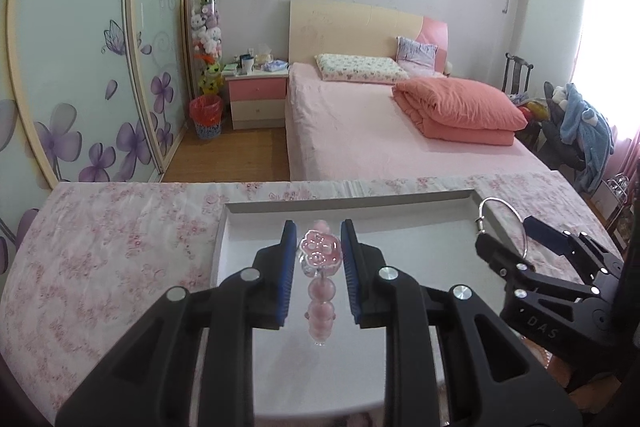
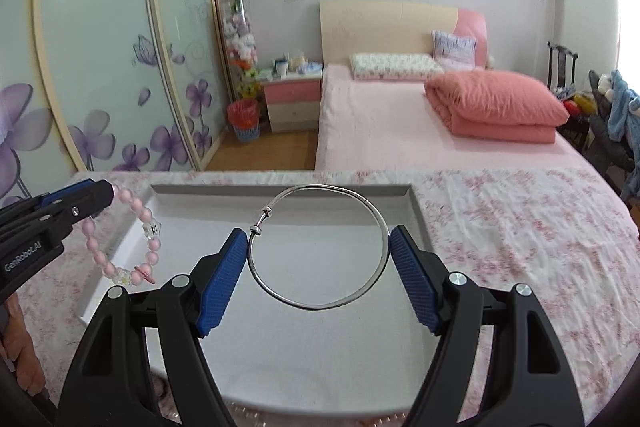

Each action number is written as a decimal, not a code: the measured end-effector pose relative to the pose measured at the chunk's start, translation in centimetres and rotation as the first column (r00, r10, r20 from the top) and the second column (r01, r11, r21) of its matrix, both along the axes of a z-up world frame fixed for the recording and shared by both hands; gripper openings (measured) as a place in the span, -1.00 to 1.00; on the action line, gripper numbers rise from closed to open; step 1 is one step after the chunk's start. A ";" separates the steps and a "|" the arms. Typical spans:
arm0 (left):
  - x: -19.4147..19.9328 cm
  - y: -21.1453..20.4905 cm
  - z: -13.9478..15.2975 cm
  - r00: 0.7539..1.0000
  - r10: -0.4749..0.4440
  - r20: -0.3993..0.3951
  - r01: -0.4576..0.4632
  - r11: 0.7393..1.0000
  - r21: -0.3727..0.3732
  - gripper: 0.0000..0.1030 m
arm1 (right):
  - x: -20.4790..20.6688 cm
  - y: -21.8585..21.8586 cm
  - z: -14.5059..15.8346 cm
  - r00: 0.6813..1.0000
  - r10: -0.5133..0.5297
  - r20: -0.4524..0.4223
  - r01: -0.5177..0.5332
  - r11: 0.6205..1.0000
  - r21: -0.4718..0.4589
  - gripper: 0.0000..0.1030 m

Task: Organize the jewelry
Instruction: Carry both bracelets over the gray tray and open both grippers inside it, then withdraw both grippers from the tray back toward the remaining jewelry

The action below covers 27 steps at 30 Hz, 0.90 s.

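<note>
My left gripper (image 1: pixel 318 231) is shut on a pink bead bracelet (image 1: pixel 320 259) with a clear flower charm, held edge-on above a white tray (image 1: pixel 360 205). From the right wrist view the left gripper (image 2: pixel 106 197) holds the bracelet (image 2: pixel 150 227) hanging over the tray's left edge (image 2: pixel 120 239). My right gripper (image 2: pixel 318 241) is shut on a thin silver bangle (image 2: pixel 376 219), its pads pressing the ring's two sides above the tray. The right gripper (image 1: pixel 506 233) and the bangle (image 1: pixel 502 203) also show at the right of the left wrist view.
The tray lies on a table with a pink floral cloth (image 1: pixel 120 235). Behind the table are a pink bed (image 1: pixel 380 135), a nightstand (image 1: pixel 258 99), a red bin (image 1: pixel 206 115) and sliding wardrobe doors (image 1: pixel 80 67). A chair with clothes (image 1: pixel 580 131) stands at the right.
</note>
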<state>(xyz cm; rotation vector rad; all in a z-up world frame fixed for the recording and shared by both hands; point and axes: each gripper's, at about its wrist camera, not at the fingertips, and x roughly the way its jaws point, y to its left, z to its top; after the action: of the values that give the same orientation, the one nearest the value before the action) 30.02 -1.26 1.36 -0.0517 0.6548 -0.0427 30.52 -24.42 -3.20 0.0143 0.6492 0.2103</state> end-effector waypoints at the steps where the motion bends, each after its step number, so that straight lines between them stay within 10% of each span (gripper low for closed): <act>1: 0.3 -0.1 -0.2 1.000 0.000 -0.003 0.000 1.000 0.001 -0.55 | 0.4 0.1 -0.4 1.000 0.001 -0.015 -0.001 1.000 -0.005 0.43; 27: 0.1 2.9 -2.2 0.997 0.060 -0.038 -0.061 0.998 -0.033 -0.32 | -1.4 -0.7 0.3 1.000 -0.014 -0.011 0.014 1.000 -0.025 0.61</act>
<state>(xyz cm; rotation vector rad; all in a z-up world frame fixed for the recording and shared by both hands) 30.08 1.61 -0.82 -0.1055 0.6896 0.0056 29.11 -25.07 -2.93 -0.0038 0.6630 0.1885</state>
